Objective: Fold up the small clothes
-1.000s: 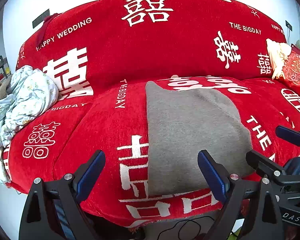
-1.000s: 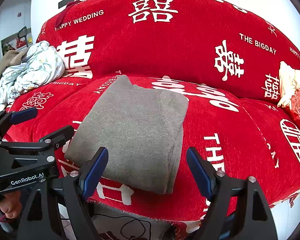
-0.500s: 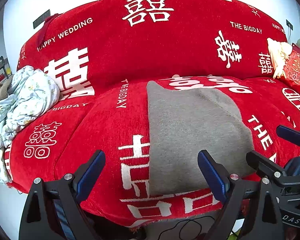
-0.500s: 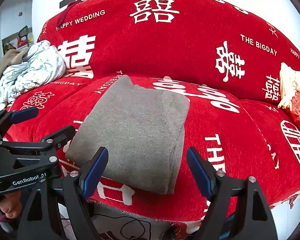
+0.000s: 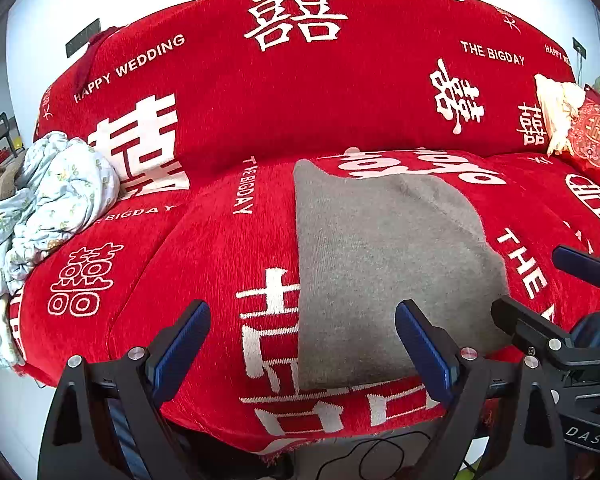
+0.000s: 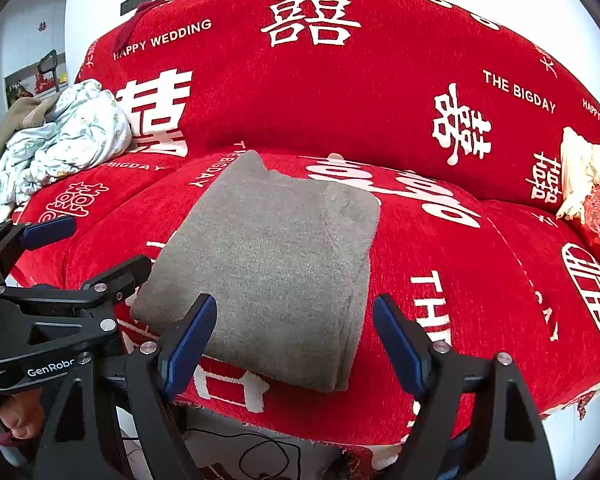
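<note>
Lying folded on sofa [image 5: 228,120] seat, grey garment [image 5: 384,264] forms neat rectangle, thick fold edge toward right in right wrist view. Left gripper [image 5: 302,346] spread wide, holding nothing, hovering at seat front edge, garment's near left corner between its fingers. Right gripper [image 6: 294,338] spread wide too, empty, just before garment's near edge. Pale floral pile [image 5: 48,208] heaped at sofa left end, well apart from garment. Cream cloth [image 6: 580,172] at right end

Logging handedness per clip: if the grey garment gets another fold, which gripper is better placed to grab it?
Probably the right gripper: open, with the grey garment's near edge between its fingers. The left gripper, also open, straddles only the garment's left edge.
</note>
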The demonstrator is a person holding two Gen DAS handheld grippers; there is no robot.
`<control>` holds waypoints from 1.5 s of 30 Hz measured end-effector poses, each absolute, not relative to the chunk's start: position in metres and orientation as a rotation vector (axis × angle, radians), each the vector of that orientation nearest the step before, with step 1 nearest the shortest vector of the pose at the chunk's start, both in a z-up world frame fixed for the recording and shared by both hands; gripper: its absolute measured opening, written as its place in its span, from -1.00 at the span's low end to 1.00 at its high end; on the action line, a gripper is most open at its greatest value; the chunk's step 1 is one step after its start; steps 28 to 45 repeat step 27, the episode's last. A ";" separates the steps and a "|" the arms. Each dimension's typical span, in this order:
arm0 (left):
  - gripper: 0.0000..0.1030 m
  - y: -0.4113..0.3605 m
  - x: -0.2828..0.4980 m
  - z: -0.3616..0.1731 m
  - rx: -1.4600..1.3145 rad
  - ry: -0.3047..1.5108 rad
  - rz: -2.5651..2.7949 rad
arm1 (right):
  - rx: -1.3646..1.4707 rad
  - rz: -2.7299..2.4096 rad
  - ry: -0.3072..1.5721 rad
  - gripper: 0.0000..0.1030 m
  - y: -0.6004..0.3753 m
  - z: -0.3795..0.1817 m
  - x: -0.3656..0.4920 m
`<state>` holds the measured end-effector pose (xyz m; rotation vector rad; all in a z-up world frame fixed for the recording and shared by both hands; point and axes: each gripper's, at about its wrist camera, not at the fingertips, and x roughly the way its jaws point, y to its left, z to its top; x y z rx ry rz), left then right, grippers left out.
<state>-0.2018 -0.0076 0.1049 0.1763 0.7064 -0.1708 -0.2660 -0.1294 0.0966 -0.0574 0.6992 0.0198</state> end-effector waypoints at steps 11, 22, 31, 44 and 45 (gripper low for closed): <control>0.83 -0.008 -0.201 0.103 0.180 0.710 -0.169 | -0.056 0.021 0.699 0.61 -0.129 0.096 -0.266; 0.83 -0.009 -0.201 0.098 0.189 0.717 -0.164 | -0.050 0.022 0.703 0.61 -0.130 0.096 -0.265; 0.83 -0.011 -0.201 0.096 0.195 0.720 -0.161 | -0.049 0.024 0.703 0.61 -0.131 0.094 -0.265; 0.83 -0.011 -0.201 0.096 0.195 0.720 -0.161 | -0.049 0.024 0.703 0.61 -0.131 0.094 -0.265; 0.83 -0.011 -0.201 0.096 0.195 0.720 -0.161 | -0.049 0.024 0.703 0.61 -0.131 0.094 -0.265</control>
